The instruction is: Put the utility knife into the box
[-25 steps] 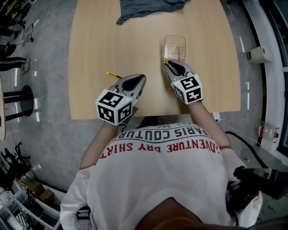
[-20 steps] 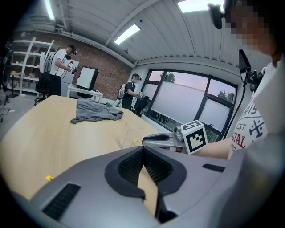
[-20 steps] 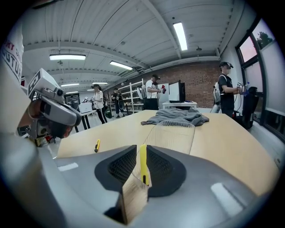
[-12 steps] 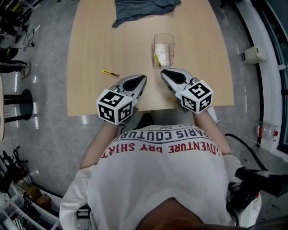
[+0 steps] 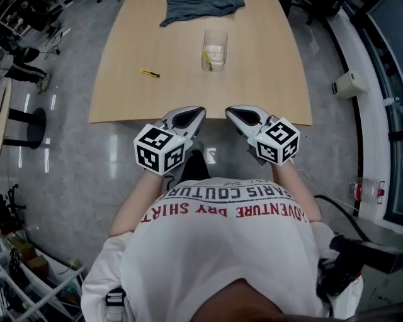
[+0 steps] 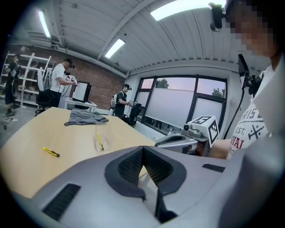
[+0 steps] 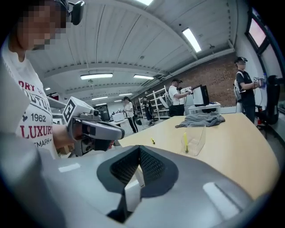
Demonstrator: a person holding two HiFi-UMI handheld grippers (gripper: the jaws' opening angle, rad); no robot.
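A clear plastic box (image 5: pixel 215 48) stands on the wooden table (image 5: pixel 271 88), with a yellow utility knife (image 5: pixel 206 61) leaning inside it. A second yellow utility knife (image 5: pixel 150 73) lies on the tabletop to the box's left. My left gripper (image 5: pixel 199 112) and right gripper (image 5: pixel 229 111) are held side by side just off the table's near edge, well short of the box. Both are shut with nothing in them. The left gripper view shows the box (image 6: pixel 101 136) and the loose knife (image 6: pixel 51 152) far ahead. From the right gripper view the box (image 7: pixel 194 139) is also distant.
A grey cloth (image 5: pixel 198 9) lies crumpled at the table's far end. Grey floor surrounds the table. Several people stand at desks and shelves in the background (image 6: pixel 60 82). Windows line the right wall.
The right gripper has left the box, with a yellow knife now resting inside it. Both grippers and the person have drawn back from the table past its near edge.
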